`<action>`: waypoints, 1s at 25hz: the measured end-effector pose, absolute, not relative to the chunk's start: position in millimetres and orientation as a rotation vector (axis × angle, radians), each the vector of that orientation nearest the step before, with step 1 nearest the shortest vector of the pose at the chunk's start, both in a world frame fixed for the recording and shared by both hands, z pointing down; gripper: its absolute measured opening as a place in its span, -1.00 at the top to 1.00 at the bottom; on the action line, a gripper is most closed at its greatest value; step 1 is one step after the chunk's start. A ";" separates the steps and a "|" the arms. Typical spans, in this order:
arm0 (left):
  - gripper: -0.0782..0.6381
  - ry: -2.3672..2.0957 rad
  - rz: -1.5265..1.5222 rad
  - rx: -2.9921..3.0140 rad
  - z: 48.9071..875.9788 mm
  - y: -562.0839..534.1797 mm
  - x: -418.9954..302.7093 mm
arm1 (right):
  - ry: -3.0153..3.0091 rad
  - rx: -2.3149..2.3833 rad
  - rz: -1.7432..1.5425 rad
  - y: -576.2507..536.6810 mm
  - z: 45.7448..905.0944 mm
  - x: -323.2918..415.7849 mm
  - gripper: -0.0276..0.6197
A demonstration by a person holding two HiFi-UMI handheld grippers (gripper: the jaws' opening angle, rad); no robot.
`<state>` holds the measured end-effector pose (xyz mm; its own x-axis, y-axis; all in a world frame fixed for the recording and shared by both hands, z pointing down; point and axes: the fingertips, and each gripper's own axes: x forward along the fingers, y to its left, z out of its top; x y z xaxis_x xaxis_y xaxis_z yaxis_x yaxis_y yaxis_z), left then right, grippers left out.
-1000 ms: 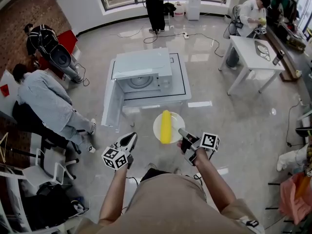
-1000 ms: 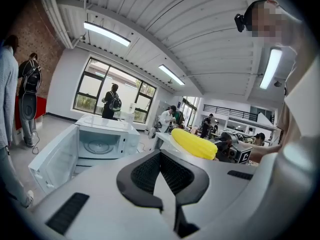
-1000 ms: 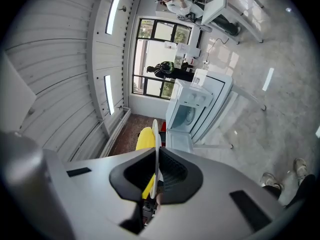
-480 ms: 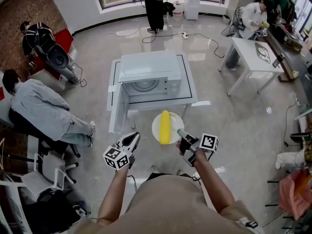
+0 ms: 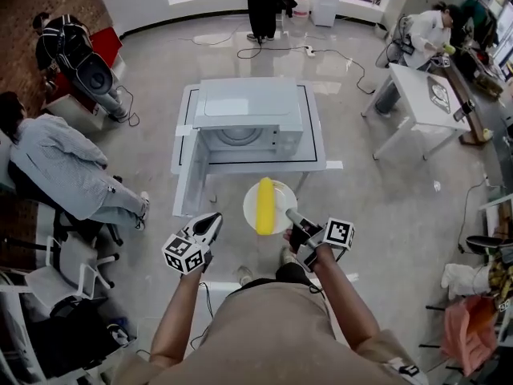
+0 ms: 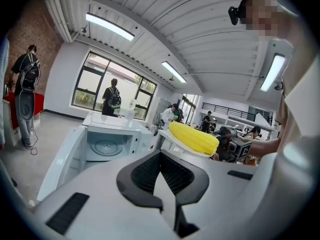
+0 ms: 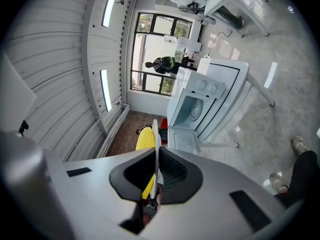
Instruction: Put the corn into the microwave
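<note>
A yellow corn cob [image 5: 264,205] lies on a white plate [image 5: 281,193] held above the floor in front of the white microwave [image 5: 248,103]. The microwave's door [image 5: 186,184] hangs open to the left, and its cavity with the turntable [image 6: 105,147] shows in the left gripper view. My right gripper [image 5: 292,215] is shut on the plate's near rim; in the right gripper view the plate [image 7: 154,134] runs edge-on between the pads, with the corn [image 7: 145,140] to its left. My left gripper [image 5: 212,221] hangs left of the plate, shut and holding nothing [image 6: 160,154]. From there the corn [image 6: 194,138] shows at the right.
The microwave stands on a low white stand [image 5: 317,147] on the glossy floor. A seated person [image 5: 56,155] is at the left, a standing person [image 5: 260,6] at the back, and a white table [image 5: 421,83] at the right. Cables [image 5: 304,53] cross the floor behind the microwave.
Both grippers and the plate with the corn have come nearer to the microwave, which now sits lower and closer in the head view. The grip on the plate is unchanged.
</note>
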<state>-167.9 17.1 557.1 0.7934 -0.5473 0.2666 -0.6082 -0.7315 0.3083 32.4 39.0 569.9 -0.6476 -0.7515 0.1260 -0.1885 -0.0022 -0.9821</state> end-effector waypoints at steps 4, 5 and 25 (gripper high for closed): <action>0.79 -0.984 0.210 2.557 554.0 -4.8 -155.9 | 1.899 -0.922 -1.722 13.1 571.8 49.8 0.86; 0.79 -1.009 0.197 2.546 554.3 -4.3 -153.7 | 1.912 -0.908 -1.730 11.5 572.2 51.2 0.86; 0.79 -1.282 0.155 2.427 538.5 -39.3 -71.4 | 2.072 -0.737 -1.849 -68.5 574.1 136.0 0.86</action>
